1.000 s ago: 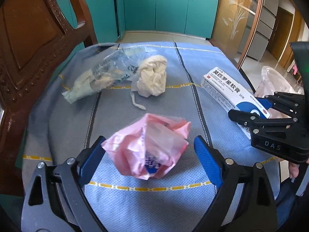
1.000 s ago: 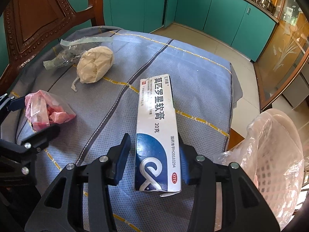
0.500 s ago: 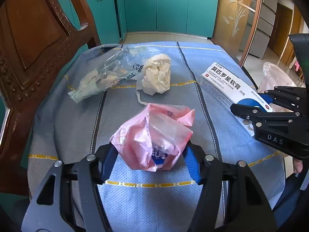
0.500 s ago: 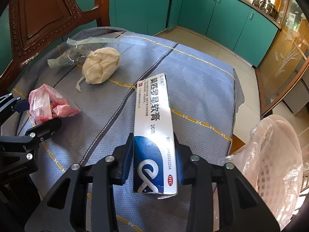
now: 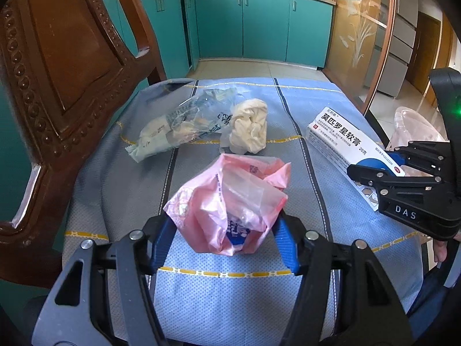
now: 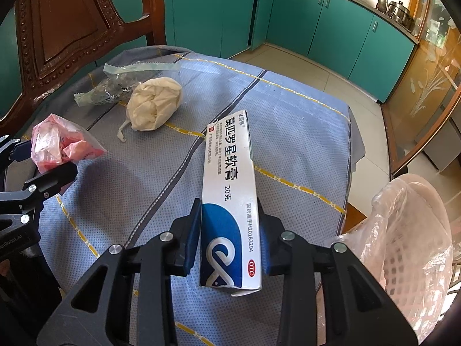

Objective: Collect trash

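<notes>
- My left hand-held gripper (image 5: 223, 240), wide open a second ago, has closed onto the pink bag (image 5: 230, 201); it sits nearer me than the white wad (image 5: 249, 131) on the surface (image 5: 331, 302);
- My right hand-held gripper (image 6: 230, 240) has tightened on the medicine box (image 6: 230, 201), right of the wad; both pieces look ready to lift toward the lined basket (image 6: 412, 230).

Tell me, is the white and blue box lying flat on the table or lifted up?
Lifted, partly. The box is pinched between the right gripper's blue pads, its near end raised off the tablecloth. Whether its far end touches the cloth, I cannot tell.
</notes>
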The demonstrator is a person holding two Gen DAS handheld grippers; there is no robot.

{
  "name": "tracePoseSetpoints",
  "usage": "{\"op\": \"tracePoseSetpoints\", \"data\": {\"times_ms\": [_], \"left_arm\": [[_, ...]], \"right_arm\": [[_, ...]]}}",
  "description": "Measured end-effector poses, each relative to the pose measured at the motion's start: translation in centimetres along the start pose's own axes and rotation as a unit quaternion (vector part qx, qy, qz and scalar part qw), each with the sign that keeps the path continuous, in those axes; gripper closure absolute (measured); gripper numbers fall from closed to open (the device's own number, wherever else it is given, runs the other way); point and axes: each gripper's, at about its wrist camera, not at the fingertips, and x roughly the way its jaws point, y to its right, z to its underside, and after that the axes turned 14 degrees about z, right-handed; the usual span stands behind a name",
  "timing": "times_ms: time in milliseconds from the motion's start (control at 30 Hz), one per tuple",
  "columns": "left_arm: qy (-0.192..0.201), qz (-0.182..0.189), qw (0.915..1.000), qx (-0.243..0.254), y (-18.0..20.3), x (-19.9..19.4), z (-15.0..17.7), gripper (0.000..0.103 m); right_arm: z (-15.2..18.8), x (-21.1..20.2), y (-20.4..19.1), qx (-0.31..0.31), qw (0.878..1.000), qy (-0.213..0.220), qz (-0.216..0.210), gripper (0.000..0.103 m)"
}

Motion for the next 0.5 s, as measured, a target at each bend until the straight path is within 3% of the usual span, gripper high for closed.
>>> {"op": "tracePoseSetpoints", "data": {"times_ms": [500], "left_arm": [[0.005,-0.004,1.0,0.004,0.19,-0.33,0.15,0.041]], "right_arm": [[-0.02,-0.3,0.2,0.006,1.0,0.005,0.001,0.069]]}}
